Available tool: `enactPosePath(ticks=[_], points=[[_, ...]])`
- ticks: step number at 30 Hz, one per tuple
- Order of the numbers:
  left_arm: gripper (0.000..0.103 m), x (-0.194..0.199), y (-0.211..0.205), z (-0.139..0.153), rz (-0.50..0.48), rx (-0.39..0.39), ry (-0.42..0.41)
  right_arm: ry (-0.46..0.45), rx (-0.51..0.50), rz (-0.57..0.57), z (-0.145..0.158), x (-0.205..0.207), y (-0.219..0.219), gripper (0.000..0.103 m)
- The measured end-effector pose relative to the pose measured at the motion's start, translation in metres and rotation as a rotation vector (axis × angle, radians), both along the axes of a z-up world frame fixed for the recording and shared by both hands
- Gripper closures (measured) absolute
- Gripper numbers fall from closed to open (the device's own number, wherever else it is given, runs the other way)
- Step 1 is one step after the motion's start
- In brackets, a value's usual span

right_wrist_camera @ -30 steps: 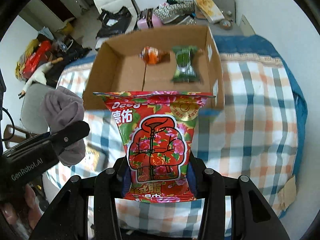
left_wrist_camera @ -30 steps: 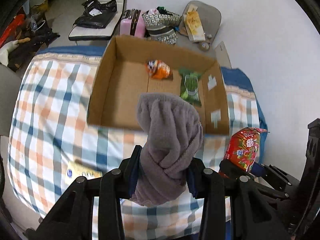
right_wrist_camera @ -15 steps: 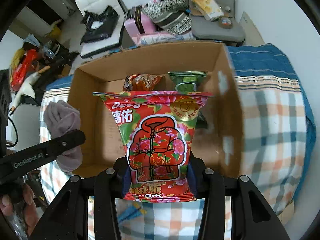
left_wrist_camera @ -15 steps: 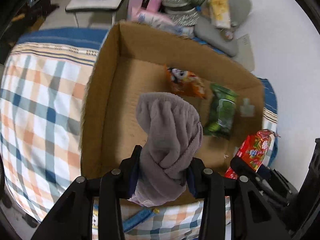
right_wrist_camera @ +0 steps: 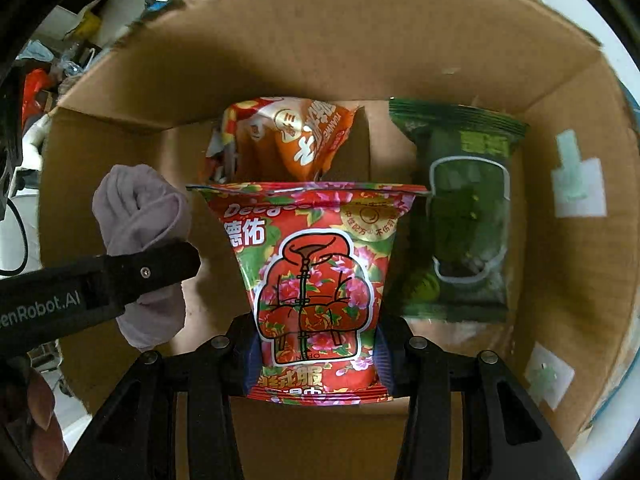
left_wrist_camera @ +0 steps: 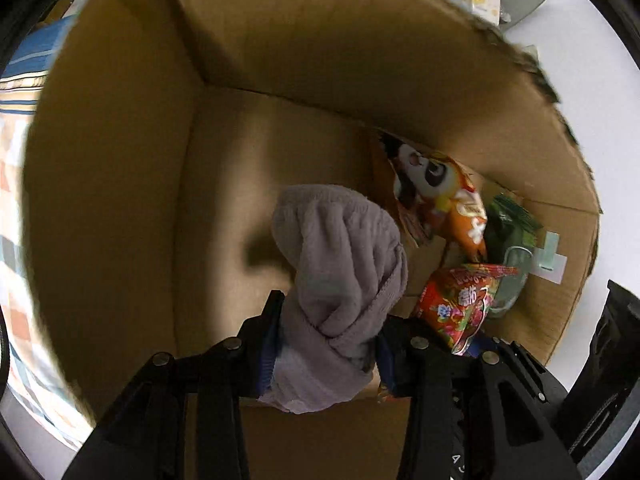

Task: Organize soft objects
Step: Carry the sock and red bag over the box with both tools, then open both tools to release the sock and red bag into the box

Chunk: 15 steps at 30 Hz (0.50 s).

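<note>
My left gripper (left_wrist_camera: 328,332) is shut on a grey-purple rolled cloth (left_wrist_camera: 340,264) and holds it inside the open cardboard box (left_wrist_camera: 120,184), over its left half. My right gripper (right_wrist_camera: 316,344) is shut on a red flowered snack bag (right_wrist_camera: 316,280) and holds it inside the same box (right_wrist_camera: 320,48), near the middle. The cloth (right_wrist_camera: 140,216) and the left gripper also show at the left of the right wrist view. The red bag (left_wrist_camera: 460,304) shows at the right of the left wrist view.
An orange snack bag (right_wrist_camera: 288,136) and a green snack bag (right_wrist_camera: 464,216) lie on the box floor at the back and right. The orange bag (left_wrist_camera: 436,200) and the green bag (left_wrist_camera: 512,248) also show in the left wrist view. Checked cloth (left_wrist_camera: 12,160) lies outside the box at left.
Both grippers have moved forward and down from above the checked bed into the box, each still holding its object. The box walls now fill both views.
</note>
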<state>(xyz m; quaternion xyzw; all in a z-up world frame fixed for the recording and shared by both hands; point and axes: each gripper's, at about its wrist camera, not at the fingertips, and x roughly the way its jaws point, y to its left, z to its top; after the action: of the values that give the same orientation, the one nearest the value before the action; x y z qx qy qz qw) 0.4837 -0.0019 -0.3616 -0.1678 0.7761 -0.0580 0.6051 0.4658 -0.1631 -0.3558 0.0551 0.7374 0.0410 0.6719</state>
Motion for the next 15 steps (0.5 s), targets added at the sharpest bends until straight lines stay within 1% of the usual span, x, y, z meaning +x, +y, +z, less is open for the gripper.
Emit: enactPosePath(ticks=[4,6,7,8,9,10,11,14,15], points=[[0.063,0.001,-0.002,-0.005,0.001,0.013,0.026,0.035,0.01,-0.001,-0.016,0.008,0.002,0.054],[0.061,0.0,-0.005,-0.003,-0.022,0.039,0.019,0.049,0.002,0.0,-0.021,0.01,0.0,0.053],[0.057,0.002,-0.007,-0.001,-0.03,0.056,0.01,0.048,-0.002,-0.001,-0.022,0.01,0.001,0.051],[0.054,0.001,-0.008,0.001,-0.035,0.067,0.003,0.042,-0.001,0.002,-0.021,0.01,0.001,0.044],[0.048,0.001,-0.009,0.003,-0.037,0.077,-0.001,0.036,-0.001,0.004,-0.02,0.009,0.0,0.041],[0.044,0.001,-0.01,0.006,-0.036,0.081,-0.004,0.027,-0.014,0.007,-0.017,0.008,-0.001,0.04],[0.044,0.001,-0.01,0.01,-0.03,0.078,-0.009,0.022,-0.019,0.011,-0.015,0.008,-0.002,0.039],[0.038,0.0,-0.016,0.026,-0.01,0.07,-0.029,0.009,-0.034,0.026,-0.004,0.007,-0.003,0.038],[0.034,-0.002,-0.018,0.034,-0.011,0.076,-0.046,-0.002,-0.042,0.03,0.002,0.006,-0.002,0.033]])
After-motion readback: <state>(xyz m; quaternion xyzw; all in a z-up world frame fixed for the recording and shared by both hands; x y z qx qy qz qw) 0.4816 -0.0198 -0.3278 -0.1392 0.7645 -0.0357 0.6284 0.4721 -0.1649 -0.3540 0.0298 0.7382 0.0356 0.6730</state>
